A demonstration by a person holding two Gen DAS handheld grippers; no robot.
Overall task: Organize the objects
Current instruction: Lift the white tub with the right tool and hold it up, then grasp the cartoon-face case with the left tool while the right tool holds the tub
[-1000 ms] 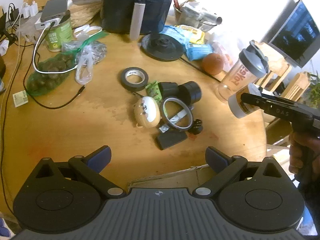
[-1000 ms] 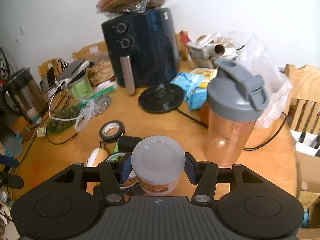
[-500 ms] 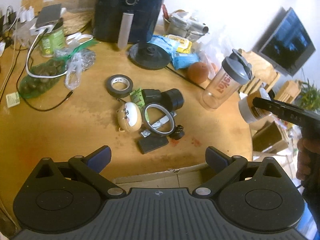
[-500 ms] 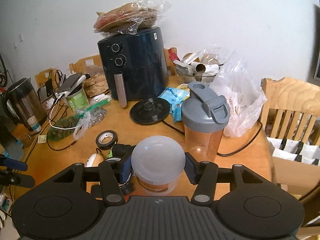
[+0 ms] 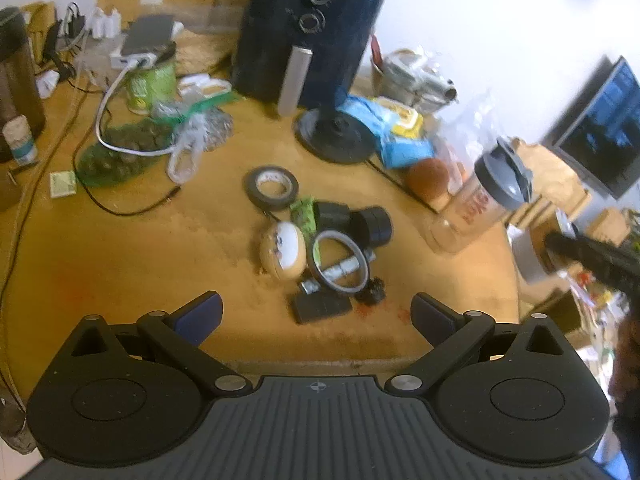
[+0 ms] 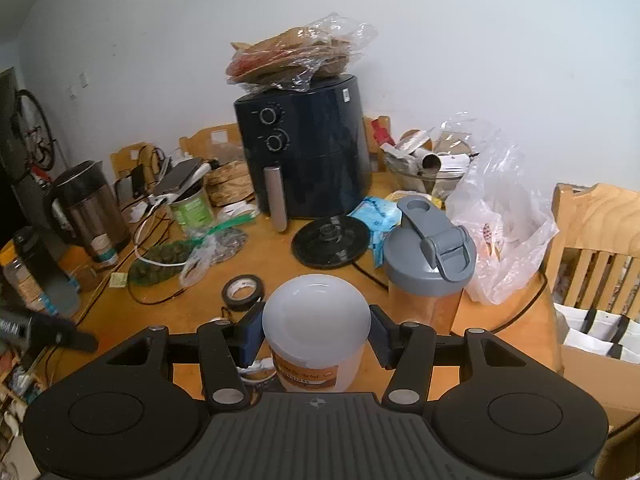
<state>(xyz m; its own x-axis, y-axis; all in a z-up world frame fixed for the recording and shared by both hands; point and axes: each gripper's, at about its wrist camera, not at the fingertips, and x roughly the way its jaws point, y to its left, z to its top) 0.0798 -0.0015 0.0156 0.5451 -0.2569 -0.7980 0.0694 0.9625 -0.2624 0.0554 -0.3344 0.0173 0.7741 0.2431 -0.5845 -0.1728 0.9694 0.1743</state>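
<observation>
White-lidded tub [image 6: 316,326] hides table [image 6: 168,320] clutter behind right hand-held gripper [image 6: 316,336]

White-lidded tub [image 6: 316,332] with orange label; grey-capped shaker [image 6: 430,268]; navy air fryer [image 6: 304,152].

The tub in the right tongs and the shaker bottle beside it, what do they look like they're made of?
The tub looks like milky, translucent plastic with a matte lid and a printed orange label; light glows through its wall. The shaker bottle seems to be clear, glossy plastic, see-through at the body, under an opaque, dull grey plastic flip cap.
</observation>
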